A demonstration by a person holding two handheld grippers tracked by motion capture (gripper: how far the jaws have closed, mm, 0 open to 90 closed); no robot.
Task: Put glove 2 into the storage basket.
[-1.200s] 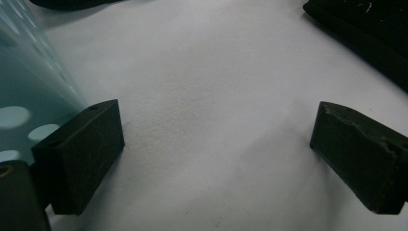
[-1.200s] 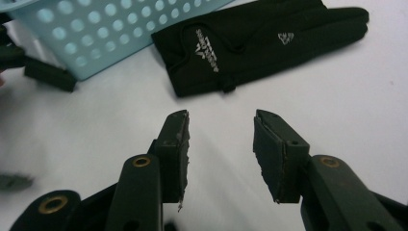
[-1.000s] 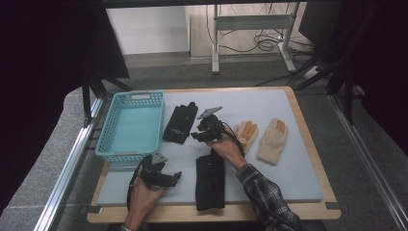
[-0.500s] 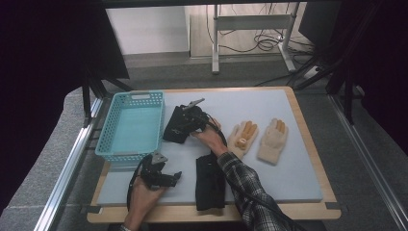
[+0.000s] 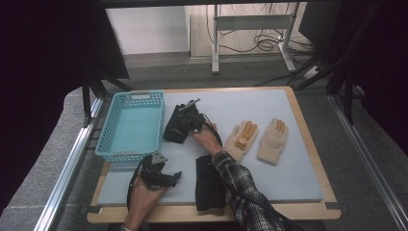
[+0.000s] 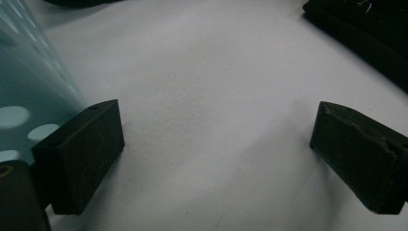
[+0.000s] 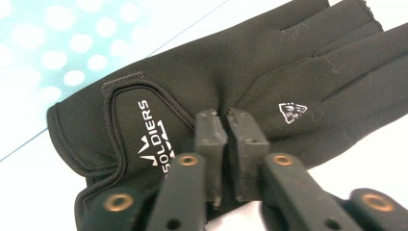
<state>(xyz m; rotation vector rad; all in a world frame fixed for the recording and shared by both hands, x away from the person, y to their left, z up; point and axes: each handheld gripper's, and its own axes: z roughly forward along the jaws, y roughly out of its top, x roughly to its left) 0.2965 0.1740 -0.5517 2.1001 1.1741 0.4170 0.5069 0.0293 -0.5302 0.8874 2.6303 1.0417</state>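
Two black gloves are in play, and the right gripper [image 5: 185, 119] is on the one lying at centre frame in the high view, the black glove [image 5: 174, 129] just beside the right wall of the blue basket [image 5: 111, 144]. Over in the right gripper view its jaws are pinched almost together on a fold of that glove's back [image 7: 226, 82], right between the printed cuff patch and the small crest, with the perforated basket wall blurred in the upper left. So the step in hand looks like the grasp itself: fabric caught, glove not yet lifted off the grey mat [image 5: 288, 168]. The left gripper [image 5: 161, 177] sits low at bottom left of the high view, resting on the mat, jaws spread wide with nothing between them, and the left gripper view shows bare mat between the pads. A second black glove [image 5: 208, 185] lies at bottom centre, partly under the plaid sleeve [image 5: 245, 190], and two cream gloves [image 5: 257, 138] sit to the right. Next move, by my reckoning: lift straight up so the pinch holds, then carry left over the basket rim and let go inside.
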